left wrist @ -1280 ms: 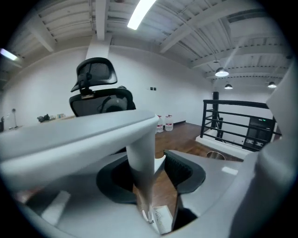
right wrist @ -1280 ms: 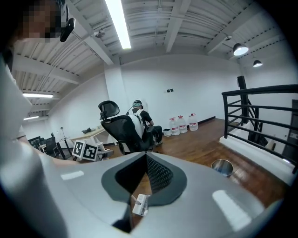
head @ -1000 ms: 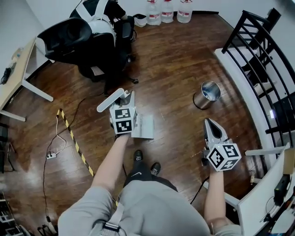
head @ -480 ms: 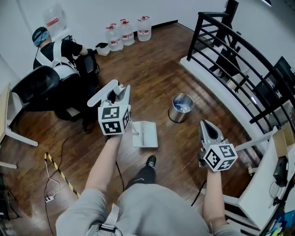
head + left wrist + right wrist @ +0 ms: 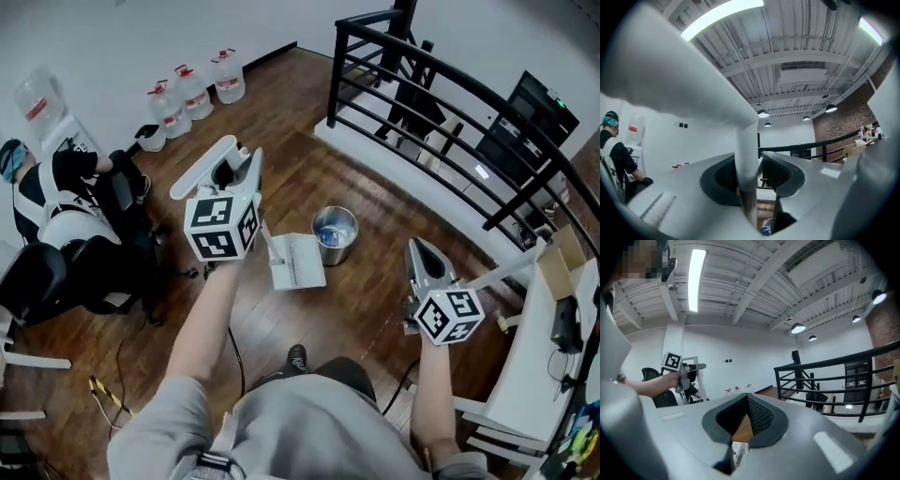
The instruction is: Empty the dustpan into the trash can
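We see a white ribbed dustpan (image 5: 298,264) beside the steel trash can (image 5: 343,249). The left gripper (image 5: 240,167) jaws are closing on its handle; the right gripper (image 5: 419,251) jaws are together, empty.

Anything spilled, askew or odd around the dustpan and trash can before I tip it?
Nothing stands out. The white plastic dustpan is beside the round silver metal trash can, not over its opening; the can stands upright, and no spill shows.

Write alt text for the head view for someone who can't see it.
A person's left gripper, jaws closing on the handle between them, holds a white long-handled dustpan, its pan just left of an open metal trash can on a dark wood floor. The right gripper, shut and empty, points toward a black railing.
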